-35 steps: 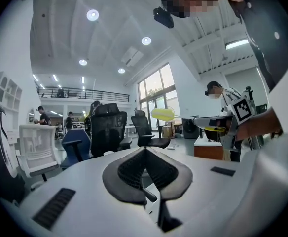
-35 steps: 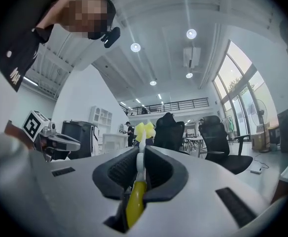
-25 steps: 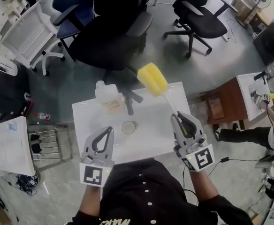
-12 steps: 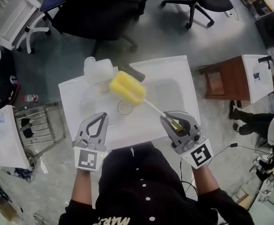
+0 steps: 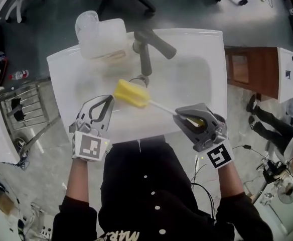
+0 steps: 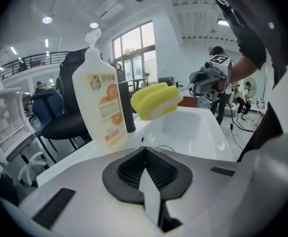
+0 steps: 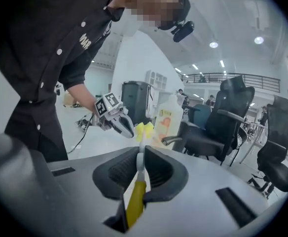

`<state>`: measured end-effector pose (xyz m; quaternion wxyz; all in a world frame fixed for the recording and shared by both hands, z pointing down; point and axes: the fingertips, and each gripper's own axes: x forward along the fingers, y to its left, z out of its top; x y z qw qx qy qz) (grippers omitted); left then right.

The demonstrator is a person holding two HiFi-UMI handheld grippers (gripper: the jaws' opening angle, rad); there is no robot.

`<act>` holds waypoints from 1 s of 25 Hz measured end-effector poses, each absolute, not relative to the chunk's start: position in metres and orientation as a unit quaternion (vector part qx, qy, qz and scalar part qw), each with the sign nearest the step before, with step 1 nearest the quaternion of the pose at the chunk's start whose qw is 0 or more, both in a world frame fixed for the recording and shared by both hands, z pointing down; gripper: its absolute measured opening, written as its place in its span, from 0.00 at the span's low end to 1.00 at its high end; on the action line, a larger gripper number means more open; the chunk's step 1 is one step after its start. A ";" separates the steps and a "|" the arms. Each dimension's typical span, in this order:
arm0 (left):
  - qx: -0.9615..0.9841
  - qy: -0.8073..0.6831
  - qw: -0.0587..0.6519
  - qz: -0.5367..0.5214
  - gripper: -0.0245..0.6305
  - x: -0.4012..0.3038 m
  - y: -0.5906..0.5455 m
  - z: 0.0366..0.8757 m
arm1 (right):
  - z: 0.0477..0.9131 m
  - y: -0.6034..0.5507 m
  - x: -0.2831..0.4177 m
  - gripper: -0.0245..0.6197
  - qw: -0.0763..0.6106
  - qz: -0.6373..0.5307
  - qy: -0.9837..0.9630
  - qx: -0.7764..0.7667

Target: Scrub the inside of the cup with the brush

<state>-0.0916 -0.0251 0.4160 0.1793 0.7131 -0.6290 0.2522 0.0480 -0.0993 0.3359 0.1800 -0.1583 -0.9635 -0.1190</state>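
Note:
My right gripper (image 5: 179, 115) is shut on the yellow handle (image 5: 195, 122) of a brush, and its white stem runs left to a yellow sponge head (image 5: 131, 94). The head hangs over the white sink (image 5: 206, 79), just in front of a small round cup (image 5: 140, 79) near the faucet base, and hides part of the cup. To the head's left, my left gripper (image 5: 108, 100) is shut with nothing in it. The left gripper view shows the sponge head (image 6: 154, 101) ahead of that gripper (image 6: 144, 149). In the right gripper view the handle (image 7: 135, 206) sits between the jaws of that gripper (image 7: 140, 154).
A grey faucet (image 5: 146, 49) stands at the sink's far side. A clear soap bottle (image 5: 104, 36) with an orange label lies at the far left corner. Office chairs stand beyond on the grey floor. A brown cabinet (image 5: 249, 74) is right of the sink and a wire rack (image 5: 21, 109) left.
Both grippers have come down towards the sink. The sponge head has dropped from above the sink's far edge to just over the basin, beside the cup.

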 end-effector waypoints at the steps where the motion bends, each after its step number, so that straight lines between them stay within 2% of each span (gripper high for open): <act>1: 0.714 -0.625 0.187 0.255 0.08 -0.090 -0.025 0.426 | 0.346 -0.102 0.050 0.11 0.191 -0.127 -0.959 -0.166; 8: 0.730 -0.591 0.193 0.284 0.08 -0.079 -0.030 0.478 | 0.398 -0.119 0.065 0.11 0.263 -0.188 -0.923 -0.210; 14: 0.735 -0.562 0.204 0.319 0.09 -0.073 -0.031 0.515 | 0.416 -0.131 0.069 0.11 0.297 -0.222 -0.898 -0.237; 17: 0.742 -0.539 0.216 0.335 0.28 -0.068 -0.031 0.534 | 0.421 -0.134 0.068 0.11 0.313 -0.240 -0.884 -0.252; 20: 0.748 -0.518 0.221 0.352 0.36 -0.064 -0.034 0.549 | 0.424 -0.134 0.065 0.11 0.320 -0.251 -0.873 -0.268; 23: 0.757 -0.505 0.213 0.356 0.34 -0.061 -0.039 0.557 | 0.430 -0.134 0.061 0.11 0.329 -0.267 -0.859 -0.287; 25: 0.760 -0.504 0.202 0.359 0.26 -0.061 -0.041 0.559 | 0.432 -0.134 0.058 0.11 0.333 -0.275 -0.852 -0.298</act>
